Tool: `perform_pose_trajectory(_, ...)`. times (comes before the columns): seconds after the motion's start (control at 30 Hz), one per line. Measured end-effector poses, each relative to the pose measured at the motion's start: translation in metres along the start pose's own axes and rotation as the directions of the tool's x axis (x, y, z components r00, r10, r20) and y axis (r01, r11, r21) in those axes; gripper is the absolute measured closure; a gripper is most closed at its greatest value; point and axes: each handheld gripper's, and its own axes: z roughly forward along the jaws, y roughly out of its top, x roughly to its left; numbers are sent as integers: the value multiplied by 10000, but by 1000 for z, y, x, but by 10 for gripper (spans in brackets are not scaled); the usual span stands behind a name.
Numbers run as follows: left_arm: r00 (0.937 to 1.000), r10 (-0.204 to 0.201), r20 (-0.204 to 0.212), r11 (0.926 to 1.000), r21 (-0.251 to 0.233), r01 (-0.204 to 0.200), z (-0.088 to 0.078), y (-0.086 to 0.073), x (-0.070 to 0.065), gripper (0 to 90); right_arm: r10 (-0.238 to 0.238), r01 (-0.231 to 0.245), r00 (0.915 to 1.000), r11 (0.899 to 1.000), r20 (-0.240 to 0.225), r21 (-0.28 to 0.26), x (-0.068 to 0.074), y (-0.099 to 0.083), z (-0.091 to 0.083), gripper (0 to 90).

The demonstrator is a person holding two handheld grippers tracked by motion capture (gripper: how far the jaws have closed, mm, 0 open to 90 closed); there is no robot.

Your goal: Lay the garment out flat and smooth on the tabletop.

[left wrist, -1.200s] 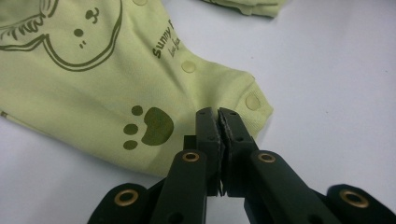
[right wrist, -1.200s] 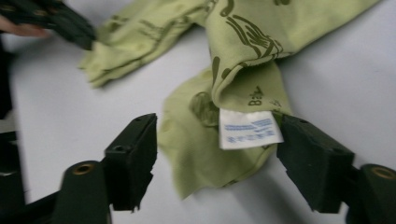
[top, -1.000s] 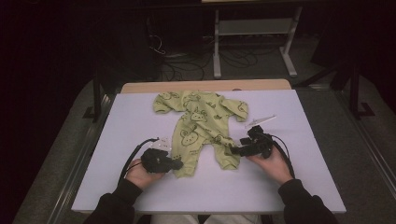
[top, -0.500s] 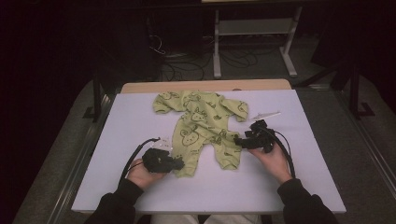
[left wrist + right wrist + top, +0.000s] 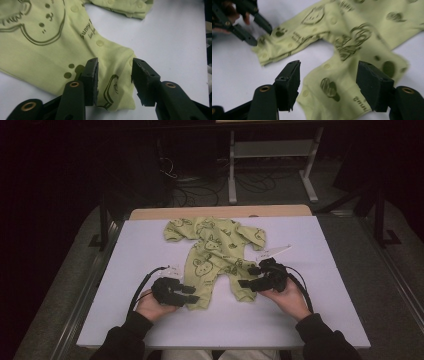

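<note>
**Both grippers open at the legs of the green baby suit**

In the left gripper view I see my left gripper (image 5: pixel 114 77) low in the centre of the frame. Its jaws have just been opening and now stand moderately apart. The cuff of one leg of the baby suit (image 5: pixel 50 45) lies between them, and the pads do not press on it. The cloth spreads from there to the upper left of that frame, with a printed animal face and snap buttons.

In the right gripper view my right gripper (image 5: pixel 328 80) is wide. The other leg of the suit lies flat between and under its jaws, loose, not pinched. In the upper left corner of that frame I see the left gripper at the far leg.

In the high view the left gripper (image 5: pixel 192 294) is lower left of centre and the right gripper (image 5: pixel 248 276) is lower right of centre, each at a leg end. The suit (image 5: pixel 215 250) lies spread in the middle of the white table (image 5: pixel 325 285), with the sleeves toward the top. A small white tag (image 5: pixel 274 252) lies just beside its right side.
</note>
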Motion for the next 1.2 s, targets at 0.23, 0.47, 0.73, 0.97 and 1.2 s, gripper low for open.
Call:
perform_pose_trajectory(0.23,9999,51,118,9973,733,-59,12,-1,-2,608,-771,774,9970,9856,-82,1501,6,-6,20,459)
perform_pose_trajectory(0.47,9999,133,-96,9970,769,-126,10,1,-2,836,-857,973,9941,9758,-671,1957,8,-9,23,797)
perform_pose_trajectory(0.73,9992,323,224,9965,763,-339,0,1,-7,861,-179,621,9783,9758,-2064,2097,11,-17,19,821)
perform_pose_trajectory(0.97,9976,409,560,9947,924,-459,-8,-7,-19,862,32,826,9515,9606,-3078,2654,20,-26,17,821)
perform_pose_trajectory(1.2,9940,569,929,9887,1332,-690,-20,-22,-31,862,-48,1391,9189,9397,-3944,3125,30,-32,15,819)
